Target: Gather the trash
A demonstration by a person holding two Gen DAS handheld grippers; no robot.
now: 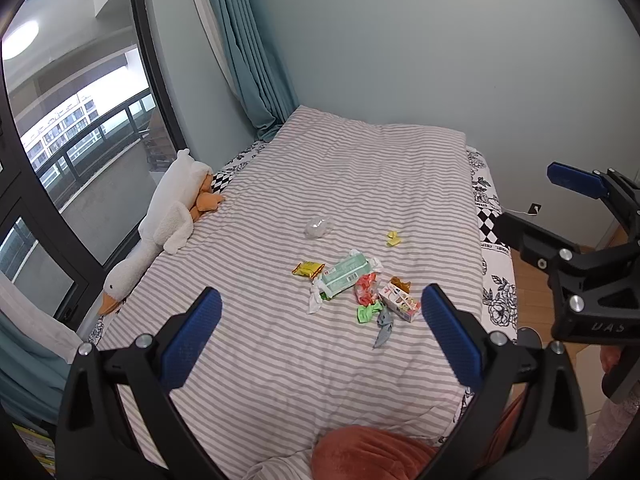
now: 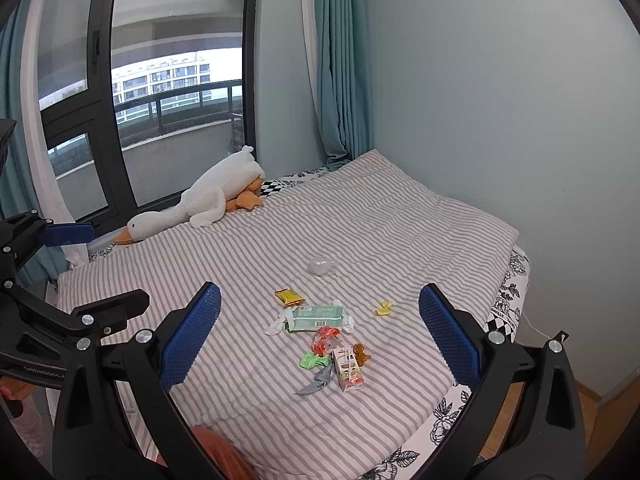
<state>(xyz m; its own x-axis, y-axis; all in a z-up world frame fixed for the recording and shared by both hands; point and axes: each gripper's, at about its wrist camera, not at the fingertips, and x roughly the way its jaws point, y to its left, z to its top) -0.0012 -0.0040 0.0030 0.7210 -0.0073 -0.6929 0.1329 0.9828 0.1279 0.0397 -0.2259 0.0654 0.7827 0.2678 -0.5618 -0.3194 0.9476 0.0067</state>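
Trash lies in a loose cluster mid-bed on the striped duvet (image 1: 280, 360): a green tissue pack (image 1: 346, 274) (image 2: 318, 316), a yellow snack wrapper (image 1: 307, 269) (image 2: 289, 297), a small drink carton (image 1: 400, 302) (image 2: 349, 372), and red (image 1: 366, 288), green (image 1: 368, 314) and grey (image 1: 384, 330) wrappers. Farther back lie a clear plastic crumple (image 1: 318, 227) (image 2: 322, 266) and a yellow scrap (image 1: 393, 238) (image 2: 384, 308). My left gripper (image 1: 320, 294) hovers open short of the pile, holding nothing. My right gripper (image 2: 320, 293) is open and empty too, beside the left one.
A white goose plush (image 1: 168, 216) (image 2: 208, 200) lies along the bed's window side. A teal curtain (image 1: 256, 60) hangs in the far corner. A rust cushion (image 1: 368, 452) sits at the near edge. Wooden floor (image 1: 532, 276) runs to the right of the bed.
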